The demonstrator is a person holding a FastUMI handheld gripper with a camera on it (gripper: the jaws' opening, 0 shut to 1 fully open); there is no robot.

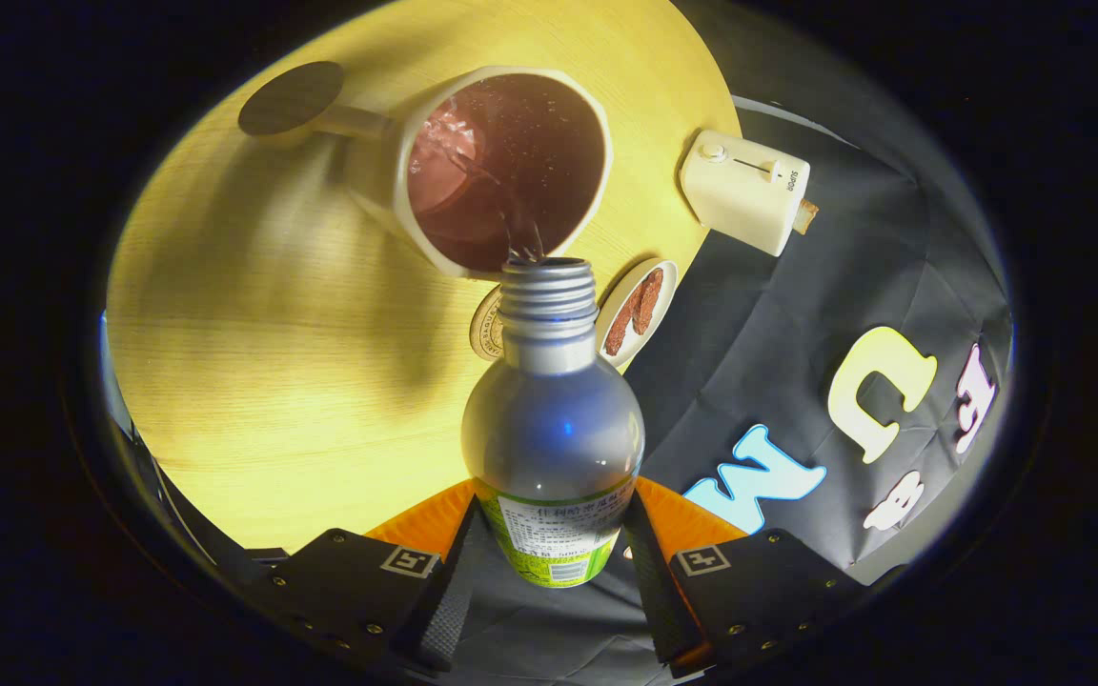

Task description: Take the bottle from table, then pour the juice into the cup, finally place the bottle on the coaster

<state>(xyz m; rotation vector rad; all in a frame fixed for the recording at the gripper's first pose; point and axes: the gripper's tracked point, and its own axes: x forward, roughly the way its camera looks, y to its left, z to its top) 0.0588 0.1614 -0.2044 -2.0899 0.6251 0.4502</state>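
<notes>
The claw point(549, 562) was clamped on the bottle point(553, 429), one finger pressed against each side of its labelled lower body. The bottle was tipped forward with its cap off, and its threaded neck reached out over the near rim of the cup point(501, 167). A thin stream of juice point(522, 238) ran from the mouth down into the cup. The cup was a pale mug with a handle on its far side, and it stood on the round wooden bench point(254, 381), already holding dark reddish liquid with a little froth on one side.

Just beside the bottle's neck, partly hidden behind it, the coaster point(485, 324) lay flat on the bench close to the cup. On the other side of the neck, at the bench's edge, sat a small oval dish point(637, 310) with some reddish-brown strips in it. Farther along that same edge stood a cream-coloured toaster point(744, 191) with a knob and a lever on its side. Beyond the cup's handle a dark round disc point(290, 97) lay on the bench near its far edge.
</notes>
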